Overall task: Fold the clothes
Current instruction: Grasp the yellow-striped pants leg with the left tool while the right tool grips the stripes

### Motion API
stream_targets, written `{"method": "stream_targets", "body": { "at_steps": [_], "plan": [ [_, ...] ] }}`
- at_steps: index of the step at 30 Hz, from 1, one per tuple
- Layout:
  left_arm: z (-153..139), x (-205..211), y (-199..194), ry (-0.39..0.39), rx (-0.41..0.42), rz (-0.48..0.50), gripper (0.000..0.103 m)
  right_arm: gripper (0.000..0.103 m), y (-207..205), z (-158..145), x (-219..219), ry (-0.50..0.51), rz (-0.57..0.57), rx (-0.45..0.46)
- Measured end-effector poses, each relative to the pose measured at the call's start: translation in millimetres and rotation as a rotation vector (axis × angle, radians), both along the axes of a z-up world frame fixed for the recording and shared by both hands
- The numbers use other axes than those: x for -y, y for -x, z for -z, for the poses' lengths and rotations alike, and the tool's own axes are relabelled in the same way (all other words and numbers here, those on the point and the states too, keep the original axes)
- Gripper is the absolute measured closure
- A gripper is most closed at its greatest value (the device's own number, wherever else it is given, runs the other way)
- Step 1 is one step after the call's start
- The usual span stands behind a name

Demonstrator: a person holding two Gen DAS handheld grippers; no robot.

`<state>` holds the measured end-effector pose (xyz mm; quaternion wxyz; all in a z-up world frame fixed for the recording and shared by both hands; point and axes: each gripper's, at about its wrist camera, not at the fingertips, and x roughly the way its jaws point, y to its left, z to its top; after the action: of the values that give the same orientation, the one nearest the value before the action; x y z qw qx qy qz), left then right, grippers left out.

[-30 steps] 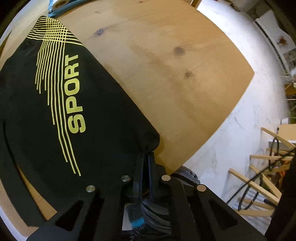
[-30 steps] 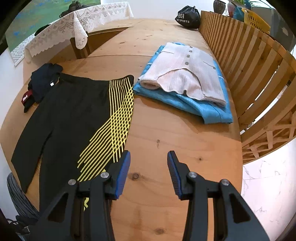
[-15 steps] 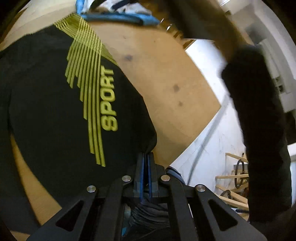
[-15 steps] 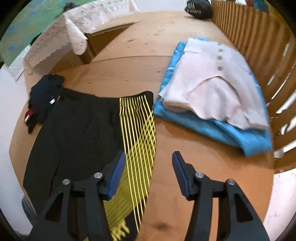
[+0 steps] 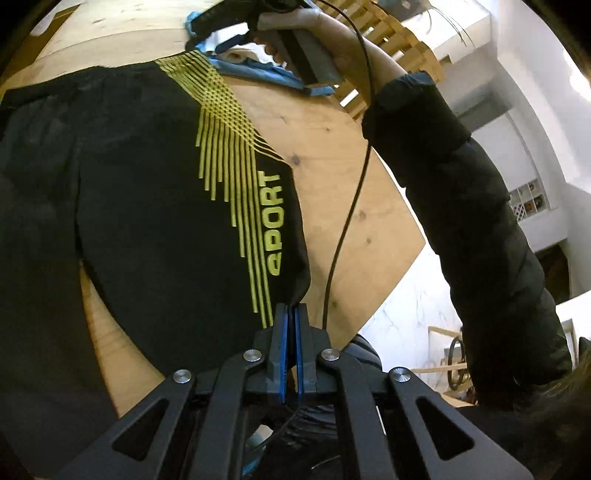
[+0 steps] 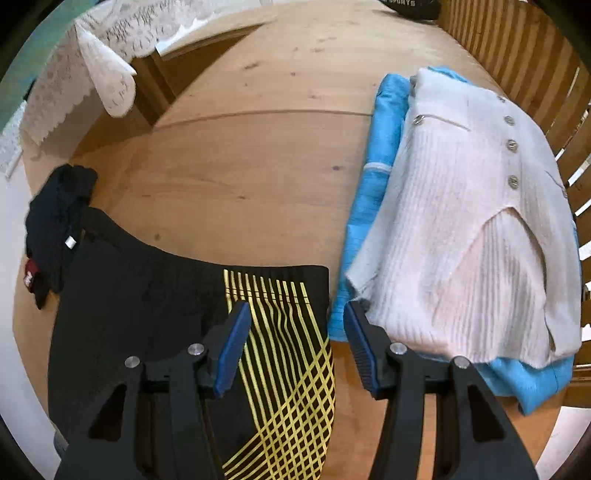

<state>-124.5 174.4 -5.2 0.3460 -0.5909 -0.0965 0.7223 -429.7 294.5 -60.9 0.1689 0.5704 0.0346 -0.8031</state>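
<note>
On the far left of my right wrist view, a small dark crumpled garment with a white tag [image 6: 55, 218] is lying on the round pale wooden table [image 6: 258, 155], touching the waistband corner of the black sports shorts with yellow stripes [image 6: 147, 314]. These shorts are lying spread across the left and near part of the table, waistband toward the far side. My right gripper [image 6: 293, 347] is hovering over their striped right edge with its blue-padded jaws standing wide apart — it is gripping nothing. Just to its right, a folded cream ribbed cardigan with buttons [image 6: 472, 229] is sitting on top of a folded bright blue garment [image 6: 373, 177], beside a slatted wooden backrest [image 6: 517, 48].

In my left wrist view, the shorts [image 5: 147, 206] are filling the left side, the yellow word SPORT [image 5: 275, 225] running along the leg. My left gripper [image 5: 291, 317] is pinching the near hem corner of the shorts, its jaws pressed together on the black fabric. Further right, a black cable [image 5: 354, 184] is hanging down — and a hand [image 5: 314, 33] in a dark sleeve [image 5: 472, 206] is holding the other gripper's handle over the far blue garment.
</note>
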Motion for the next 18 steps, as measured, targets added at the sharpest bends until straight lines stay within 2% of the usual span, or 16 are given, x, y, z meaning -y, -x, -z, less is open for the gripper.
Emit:
{"method": "stream_targets", "body": {
  "at_steps": [9,11,12,18],
  "plan": [
    [8.2,2.0,0.7,-0.007,-0.003,0.004,0.1,0.052,10.9,21.9,17.6,-0.044,-0.025,0.01],
    [9.2,3.3,1.5,-0.01,-0.007,0.003,0.1,0.068,12.2,23.2,19.1,-0.052,-0.025,0.01],
    [9.7,4.0,2.0,-0.011,-0.008,0.003,0.1,0.093,12.8,23.6,19.6,-0.056,-0.024,0.01],
    [6.4,24.6,-5.6,-0.053,-0.02,-0.029,0.1,0.096,9.1,13.6,12.7,0.012,0.02,0.02]
  ]
}}
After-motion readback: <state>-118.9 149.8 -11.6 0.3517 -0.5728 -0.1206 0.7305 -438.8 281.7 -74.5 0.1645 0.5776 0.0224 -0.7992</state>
